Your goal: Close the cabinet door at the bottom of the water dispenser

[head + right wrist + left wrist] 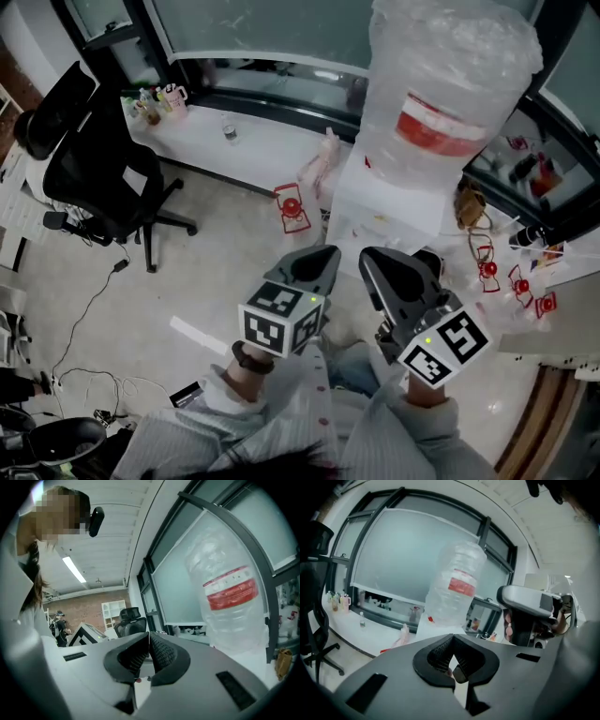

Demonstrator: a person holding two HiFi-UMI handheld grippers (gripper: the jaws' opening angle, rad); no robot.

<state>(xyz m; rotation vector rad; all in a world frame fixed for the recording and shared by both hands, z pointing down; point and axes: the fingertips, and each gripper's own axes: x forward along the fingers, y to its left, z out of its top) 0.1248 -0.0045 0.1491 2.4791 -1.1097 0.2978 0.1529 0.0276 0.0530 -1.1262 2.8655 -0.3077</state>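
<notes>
The white water dispenser [389, 202] stands by the window with a big clear bottle [450, 94] on top, red label showing. Its bottom cabinet door is hidden behind my raised grippers. My left gripper [317, 262] and right gripper [382, 267] are held side by side high above the floor, close to the camera and apart from the dispenser. Both are shut with nothing between the jaws. In the left gripper view the left gripper [452, 638] points towards the bottle [457, 590]. The right gripper [149, 637] has the bottle [229, 597] to its right.
A black office chair [94, 159] stands at the left. A low white ledge [244, 141] with small bottles runs under the window. Small red items [292, 208] lie on the floor beside the dispenser, and cables [84, 319] trail at the lower left.
</notes>
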